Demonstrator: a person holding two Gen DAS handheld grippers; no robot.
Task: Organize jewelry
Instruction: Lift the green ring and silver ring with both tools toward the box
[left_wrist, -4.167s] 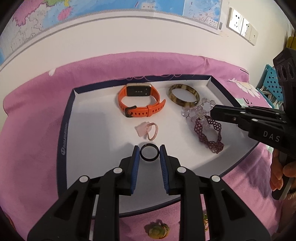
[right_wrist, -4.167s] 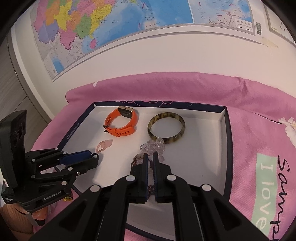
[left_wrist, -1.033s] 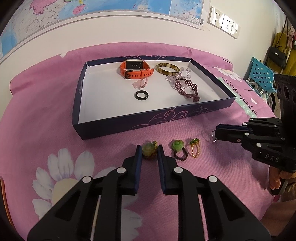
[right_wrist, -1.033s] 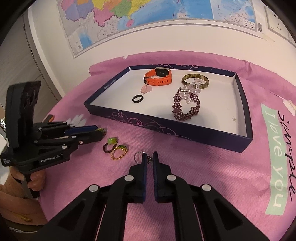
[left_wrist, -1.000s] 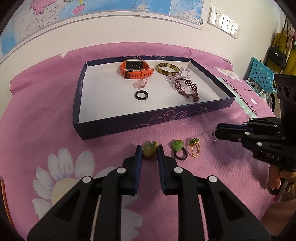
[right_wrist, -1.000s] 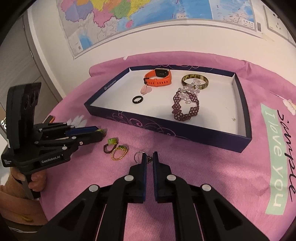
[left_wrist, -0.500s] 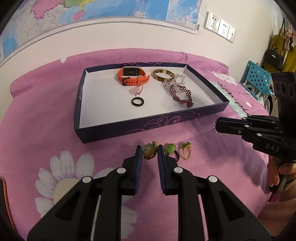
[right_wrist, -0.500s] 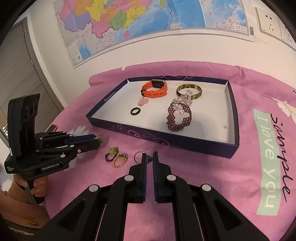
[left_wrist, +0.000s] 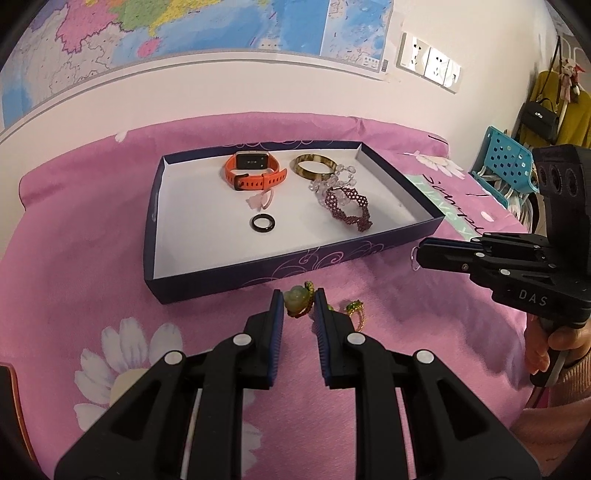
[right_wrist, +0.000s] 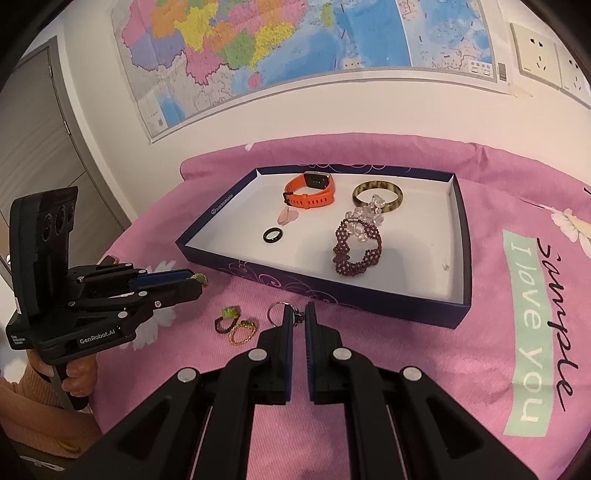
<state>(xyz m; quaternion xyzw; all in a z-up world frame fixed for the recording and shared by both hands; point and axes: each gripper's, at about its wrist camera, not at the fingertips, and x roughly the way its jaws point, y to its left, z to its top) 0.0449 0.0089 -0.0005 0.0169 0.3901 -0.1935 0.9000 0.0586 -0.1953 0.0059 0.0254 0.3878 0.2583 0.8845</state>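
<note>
Holding in my left gripper (left_wrist: 298, 300): jade-green ring (left_wrist: 296, 300), pinched, off the cloth.
My right gripper (right_wrist: 299, 314): pinching silver ring (right_wrist: 277, 309).
Box (left_wrist: 229, 275): bracelets, watch, black ring (left_wrist: 262, 223) inside.

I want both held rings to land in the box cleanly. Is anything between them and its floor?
Only the box's near wall stands between. The left tongs hold the green ring, the right tongs a silver ring, both outside that wall. Bare floor lies just behind it.
</note>
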